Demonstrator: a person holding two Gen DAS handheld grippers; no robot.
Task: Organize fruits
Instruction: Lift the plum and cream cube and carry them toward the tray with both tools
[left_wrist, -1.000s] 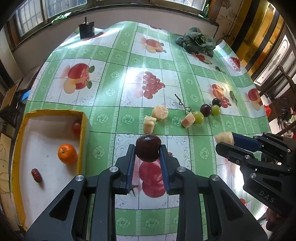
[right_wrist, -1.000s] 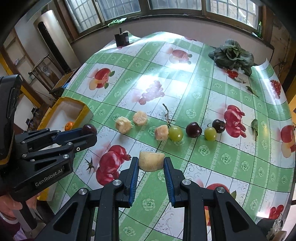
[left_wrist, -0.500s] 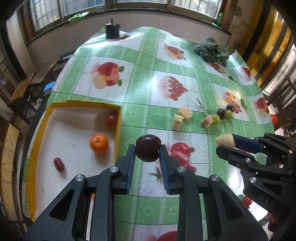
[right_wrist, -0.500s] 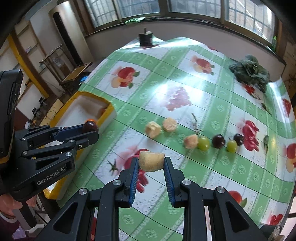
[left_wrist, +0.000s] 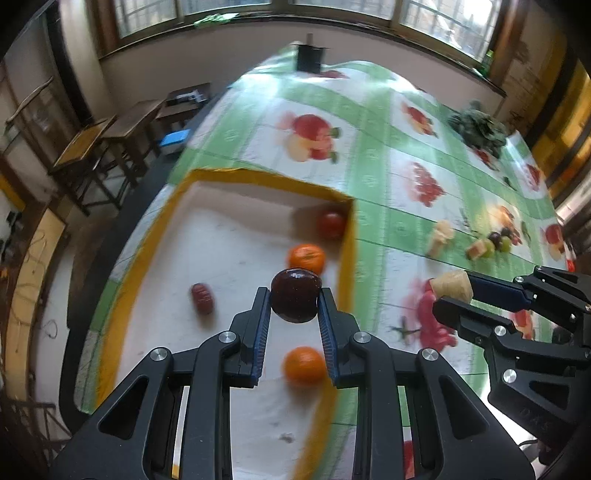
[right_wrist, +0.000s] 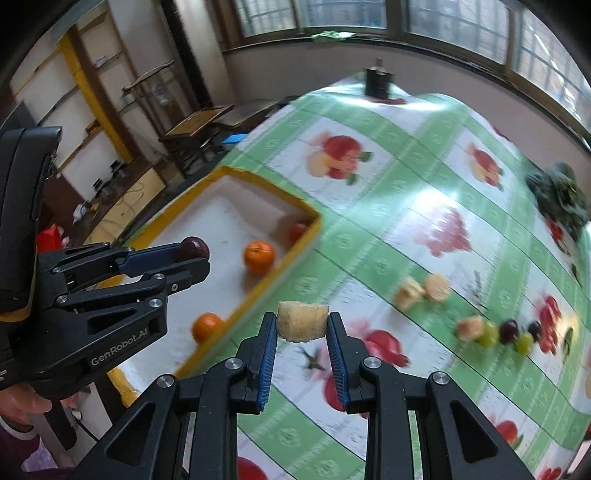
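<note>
The left tongs (left_wrist: 294, 300) gripped a dark plum (left_wrist: 295, 300) above the yellow-rimmed tray (left_wrist: 347, 258), at its 3 o'clock side. The right tongs (right_wrist: 302, 325) pinched a pale banana chunk (right_wrist: 302, 325) over the counter (right_wrist: 388, 240), just outside that rim. Risk lay in the drop: two oranges (left_wrist: 306, 256) and a small red fruit (left_wrist: 331, 225) crowded that corner, so a released plum could strike one and roll. The soft chunk might slip or crush. Loose grapes (right_wrist: 489, 332) waited at 3 o'clock.
</note>
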